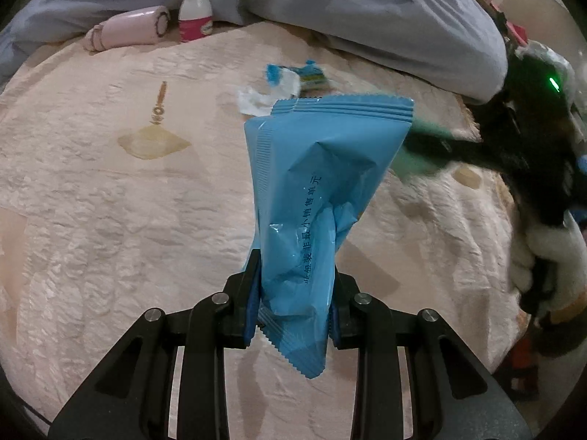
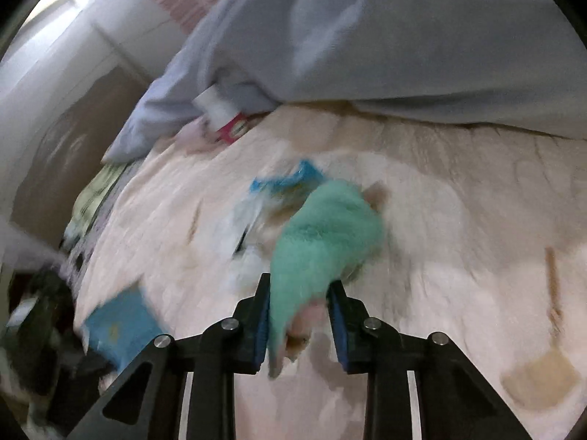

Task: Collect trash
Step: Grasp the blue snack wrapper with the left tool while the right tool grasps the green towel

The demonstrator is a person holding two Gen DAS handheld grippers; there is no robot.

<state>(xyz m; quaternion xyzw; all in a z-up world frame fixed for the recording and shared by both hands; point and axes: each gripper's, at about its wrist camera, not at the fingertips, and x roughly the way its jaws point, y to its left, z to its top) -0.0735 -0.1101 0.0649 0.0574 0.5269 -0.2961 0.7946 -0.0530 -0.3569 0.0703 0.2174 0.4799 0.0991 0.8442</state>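
The left gripper (image 1: 293, 293) is squeezed tight on a blue snack wrapper (image 1: 315, 198). The wrapper sticks up between the two fingers, lifted off the bed (image 1: 110, 220), with its crimped top edge high and its other end hanging below the pads.

The right gripper (image 2: 299, 315) is closed on a soft mint-green fuzzy thing (image 2: 323, 242) — maybe a sock, but that view is blurry and it is hard to tell. Something pale pink peeks out low between its fingers.

The bed has a pale pink, bumpy cover. More trash lies on it past the blue wrapper: a crumpled white paper (image 1: 253, 101) and, just behind it, a small blue and white wrapper (image 1: 297, 77). They lie close together, near the fold of a grey-blue blanket (image 1: 367, 18).

Far back by the blanket stands a little white bottle with a pink label (image 1: 195, 13). It is upright. Beside it lies a pink roll (image 1: 128, 29) on its side.

The right gripper's dark frame — with a small green light (image 1: 554, 84) — shows at the right side of the left view.
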